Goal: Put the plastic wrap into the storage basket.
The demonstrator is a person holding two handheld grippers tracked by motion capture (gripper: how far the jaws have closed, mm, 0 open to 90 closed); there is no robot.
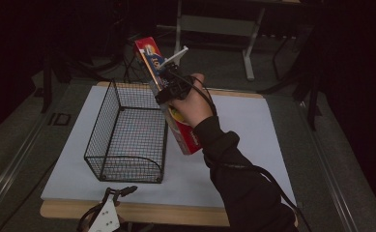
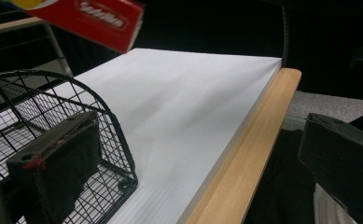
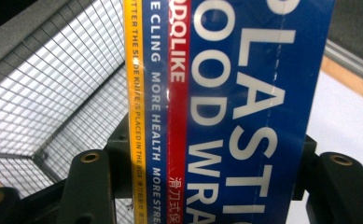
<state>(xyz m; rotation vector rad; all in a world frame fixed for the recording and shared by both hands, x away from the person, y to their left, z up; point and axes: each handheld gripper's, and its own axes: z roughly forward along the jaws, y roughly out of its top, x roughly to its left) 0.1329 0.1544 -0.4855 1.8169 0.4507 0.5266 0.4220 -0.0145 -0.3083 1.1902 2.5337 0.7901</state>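
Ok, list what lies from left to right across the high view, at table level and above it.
wire basket → plastic wrap box, held up in the right gripper → bare white table top to the right of the hand.

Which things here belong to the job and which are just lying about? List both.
In the job:
plastic wrap box, gripped by the right gripper
wire basket, beside the box

Lying about:
left gripper, idle at the table edge

Plastic wrap box [image 3: 244, 107] ends cropped, left tool [image 1: 109, 208] cut by bottom edge
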